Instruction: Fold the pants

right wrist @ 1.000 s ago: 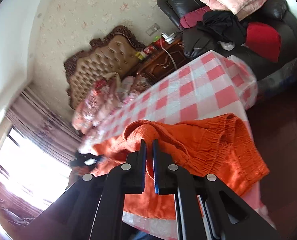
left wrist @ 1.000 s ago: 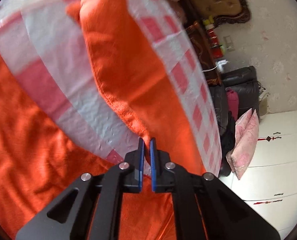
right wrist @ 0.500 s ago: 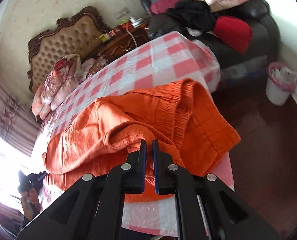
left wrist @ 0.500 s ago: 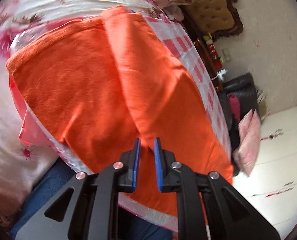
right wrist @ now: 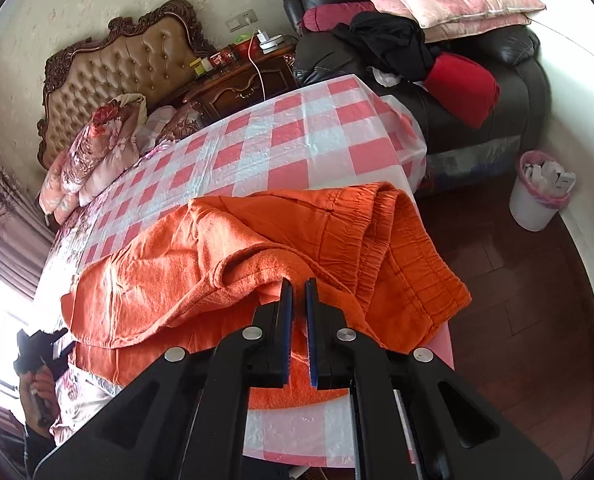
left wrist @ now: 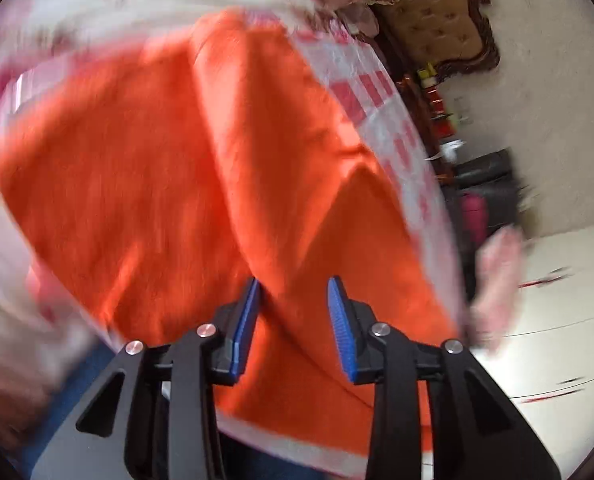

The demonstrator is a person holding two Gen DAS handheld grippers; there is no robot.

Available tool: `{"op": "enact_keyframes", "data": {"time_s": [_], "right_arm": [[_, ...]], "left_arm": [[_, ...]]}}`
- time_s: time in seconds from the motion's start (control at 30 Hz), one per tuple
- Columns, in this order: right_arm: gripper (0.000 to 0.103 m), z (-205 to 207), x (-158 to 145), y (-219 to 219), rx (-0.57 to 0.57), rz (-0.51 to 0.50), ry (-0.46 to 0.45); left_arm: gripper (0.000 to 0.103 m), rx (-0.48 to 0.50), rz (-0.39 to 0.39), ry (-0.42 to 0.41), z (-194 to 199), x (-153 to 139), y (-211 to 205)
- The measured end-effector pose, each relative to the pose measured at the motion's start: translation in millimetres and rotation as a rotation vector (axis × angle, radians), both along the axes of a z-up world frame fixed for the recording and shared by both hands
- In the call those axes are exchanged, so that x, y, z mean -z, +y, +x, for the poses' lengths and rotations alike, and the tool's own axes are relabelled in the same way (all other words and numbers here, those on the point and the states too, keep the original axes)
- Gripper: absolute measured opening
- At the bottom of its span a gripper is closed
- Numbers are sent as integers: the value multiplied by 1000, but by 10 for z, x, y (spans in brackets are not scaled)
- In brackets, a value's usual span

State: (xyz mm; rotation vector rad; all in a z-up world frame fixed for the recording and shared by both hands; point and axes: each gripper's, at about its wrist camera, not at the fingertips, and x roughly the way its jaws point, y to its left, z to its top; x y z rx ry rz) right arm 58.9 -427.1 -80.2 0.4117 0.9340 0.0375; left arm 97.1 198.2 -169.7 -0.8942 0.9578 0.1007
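The orange pants (right wrist: 257, 276) lie folded over on the checked cloth (right wrist: 305, 136) near its front edge. Your right claw (right wrist: 299, 292) is pinched tight on a fold of them. Your left claw (left wrist: 295, 292) is opening, pads off the pants (left wrist: 145, 184), holding nothing.

Bright daylight; left view motion-blurred, right view sharp, edges fisheye-bent.

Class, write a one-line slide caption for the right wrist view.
Right gripper pinches a fold of the orange pants on the pink checked tablecloth.
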Motion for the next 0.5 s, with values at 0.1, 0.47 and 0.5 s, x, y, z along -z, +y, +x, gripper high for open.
{"op": "enact_keyframes", "data": {"time_s": [0.1, 0.47, 0.5], "right_arm": [[7, 41, 47, 2, 3, -2, 21], [7, -55, 69, 50, -5, -32, 56], [7, -53, 73, 45, -6, -32, 59]], "left_arm": [[46, 95, 496, -91, 531, -473, -482], [61, 153, 522, -166, 384, -457, -942], [61, 65, 434, -167, 215, -466, -629]]}}
